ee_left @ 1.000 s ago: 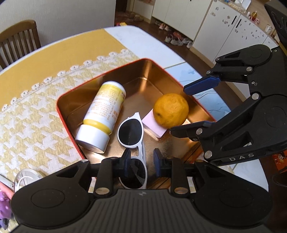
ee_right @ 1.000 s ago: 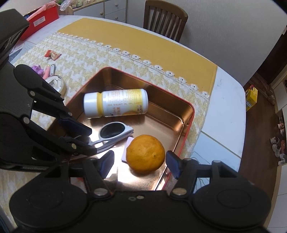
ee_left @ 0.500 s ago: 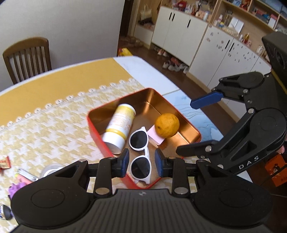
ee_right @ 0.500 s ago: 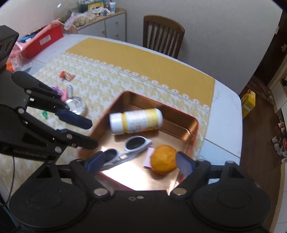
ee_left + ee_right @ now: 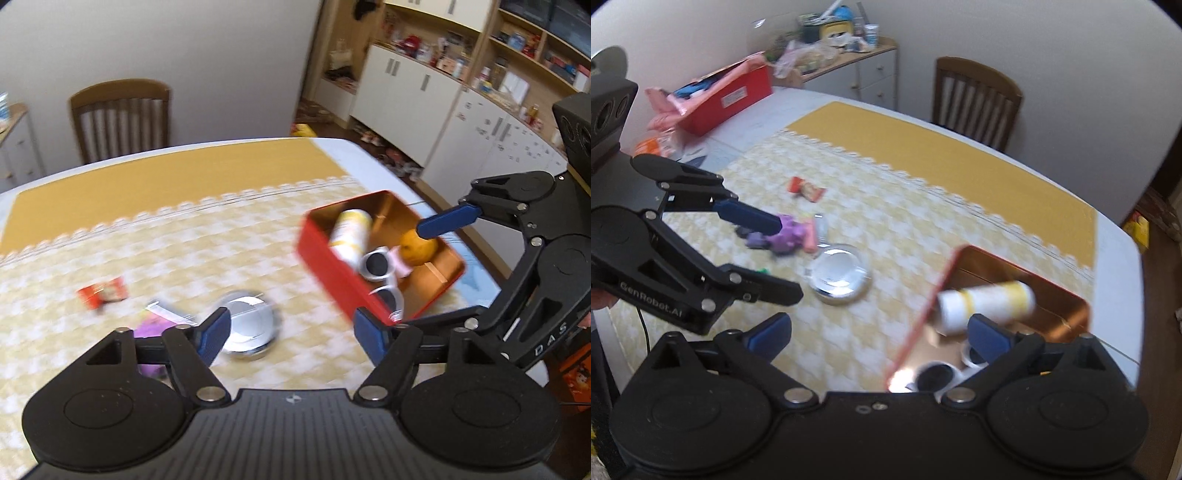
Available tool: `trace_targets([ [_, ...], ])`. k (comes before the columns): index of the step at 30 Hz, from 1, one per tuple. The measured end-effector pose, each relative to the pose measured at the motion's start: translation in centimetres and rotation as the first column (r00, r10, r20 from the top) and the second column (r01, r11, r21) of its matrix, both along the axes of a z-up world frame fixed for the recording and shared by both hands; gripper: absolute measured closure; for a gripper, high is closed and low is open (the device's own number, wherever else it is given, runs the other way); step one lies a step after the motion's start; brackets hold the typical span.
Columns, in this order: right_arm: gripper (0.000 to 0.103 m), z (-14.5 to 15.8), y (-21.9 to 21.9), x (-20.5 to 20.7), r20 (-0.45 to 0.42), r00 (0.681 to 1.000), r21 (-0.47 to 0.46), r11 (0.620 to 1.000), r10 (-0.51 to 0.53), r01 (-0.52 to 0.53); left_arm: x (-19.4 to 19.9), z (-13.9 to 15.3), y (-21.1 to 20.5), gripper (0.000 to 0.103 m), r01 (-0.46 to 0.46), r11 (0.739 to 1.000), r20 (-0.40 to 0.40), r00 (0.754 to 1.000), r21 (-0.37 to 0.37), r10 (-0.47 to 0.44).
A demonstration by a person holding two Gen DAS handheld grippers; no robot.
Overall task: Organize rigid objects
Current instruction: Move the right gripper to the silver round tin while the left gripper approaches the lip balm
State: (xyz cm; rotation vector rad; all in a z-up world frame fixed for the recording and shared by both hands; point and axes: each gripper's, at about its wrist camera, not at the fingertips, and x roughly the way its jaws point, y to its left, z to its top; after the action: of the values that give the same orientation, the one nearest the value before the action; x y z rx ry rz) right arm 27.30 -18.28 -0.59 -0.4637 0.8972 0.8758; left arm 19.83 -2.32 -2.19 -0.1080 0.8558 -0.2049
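We hold both grippers above the table, and nothing sits between either pair of fingers. The left gripper (image 5: pixel 291 334) has its jaws apart, having just been opening, over the patterned cloth (image 5: pixel 155 258) beside a round silver lid (image 5: pixel 251 328). The right gripper (image 5: pixel 877 334) stands with its jaws spread wide, also just opened further, near the edge of the red tin (image 5: pixel 332 273).

The tin rests on the cloth toward the right end of the table. Inside it a white and yellow bottle (image 5: pixel 349 234) lies on its side, white sunglasses (image 5: pixel 380 273) lie next to it, and an orange (image 5: pixel 417 251) sits just beside a small pink thing we cannot make out.

Loose on the cloth, well apart from the tin, we see a red wrapper (image 5: pixel 807 188), a purple toy (image 5: pixel 785 236) touching a pink stick (image 5: pixel 810 236), and the silver lid near them.

Both views are blurred. A wooden chair (image 5: pixel 975 99) stands at the far side of the table
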Motion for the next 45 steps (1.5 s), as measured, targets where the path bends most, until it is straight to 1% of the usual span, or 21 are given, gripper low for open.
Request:
trace_targets([
  [1, 0.001, -0.2, 1.0, -0.2, -0.004, 1.0, -0.004, 1.0, 0.01, -0.01, -0.4, -0.1, 0.9, 0.023, -0.015, 1.0, 0.001, 1.0, 0.001, 0.015],
  [5, 0.001, -1.0, 4.8, -1.2, -0.011, 0.999, -0.02, 0.998, 0.053, -0.053, -1.7, -0.6, 4.6, 0.021, -0.065, 0.998, -0.011, 0.998, -0.009, 0.065],
  [6, 0.001, -1.2, 5.7, -1.4, -0.014, 0.998, -0.023, 0.998, 0.062, -0.063, -1.9, -0.8, 5.5, 0.019, -0.078, 0.997, -0.012, 0.997, -0.009, 0.078],
  [9, 0.001, -1.6, 8.1, -1.8, -0.016, 0.996, -0.036, 0.996, 0.085, -0.086, -2.7, -1.5, 7.7, 0.018, -0.109, 0.994, -0.006, 0.994, 0.001, 0.109],
  [13, 0.001, -2.5, 10.9, -2.0, -0.022, 0.994, -0.062, 0.992, 0.107, -0.108, -3.4, -2.4, 10.3, 0.01, -0.145, 0.989, -0.001, 0.989, 0.004, 0.145],
  [14, 0.001, -2.8, 11.6, -2.0, -0.02, 0.994, -0.072, 0.991, 0.11, -0.111, -3.5, -2.6, 10.8, 0.009, -0.156, 0.988, 0.003, 0.988, 0.005, 0.156],
  [15, 0.001, -3.2, 12.1, -2.0, -0.02, 0.994, -0.081, 0.99, 0.111, -0.112, -3.6, -3.0, 11.5, 0.004, -0.167, 0.986, 0.006, 0.986, 0.01, 0.167],
  [16, 0.001, -3.6, 12.7, -1.9, -0.02, 0.994, -0.092, 0.99, 0.11, -0.111, -3.6, -3.3, 12.0, 0.002, -0.178, 0.984, 0.008, 0.984, 0.017, 0.178],
  [20, 0.001, -5.2, 14.4, -1.1, -0.02, 0.996, -0.14, 0.986, 0.091, -0.093, -3.7, -4.8, 14.0, 0.002, -0.206, 0.978, -0.005, 0.978, 0.035, 0.207],
  [25, 0.001, -7.4, 15.3, 0.7, -0.019, 0.999, -0.202, 0.978, 0.051, -0.054, -3.2, -6.9, 15.1, 0.002, -0.188, 0.98, -0.033, 0.981, 0.061, 0.191],
  [31, 0.001, -9.4, 15.6, 2.8, -0.021, 1.0, -0.264, 0.964, 0.002, -0.007, -2.2, -9.2, 15.6, 0.002, -0.188, 0.98, -0.072, 0.979, 0.068, 0.193],
  [34, 0.001, -10.1, 15.5, 3.6, -0.034, 0.999, -0.275, 0.961, -0.024, 0.013, -1.6, -9.8, 15.7, 0.002, -0.19, 0.98, -0.077, 0.978, 0.059, 0.194],
  [37, 0.001, -10.6, 15.4, 4.1, -0.045, 0.998, -0.282, 0.959, -0.039, 0.025, -0.9, -10.4, 15.8, 0.002, -0.208, 0.974, -0.077, 0.974, 0.091, 0.215],
  [41, 0.001, -10.9, 15.3, 4.5, -0.065, 0.997, -0.28, 0.959, -0.052, 0.032, -0.5, -11.2, 16.4, 0.002, -0.237, 0.966, -0.09, 0.965, 0.101, 0.246],
  [45, 0.002, -11.3, 15.3, 4.6, -0.079, 0.995, -0.283, 0.959, -0.056, 0.032, -0.4, -11.7, 16.7, 0.003, -0.245, 0.963, -0.093, 0.962, 0.112, 0.255],
])
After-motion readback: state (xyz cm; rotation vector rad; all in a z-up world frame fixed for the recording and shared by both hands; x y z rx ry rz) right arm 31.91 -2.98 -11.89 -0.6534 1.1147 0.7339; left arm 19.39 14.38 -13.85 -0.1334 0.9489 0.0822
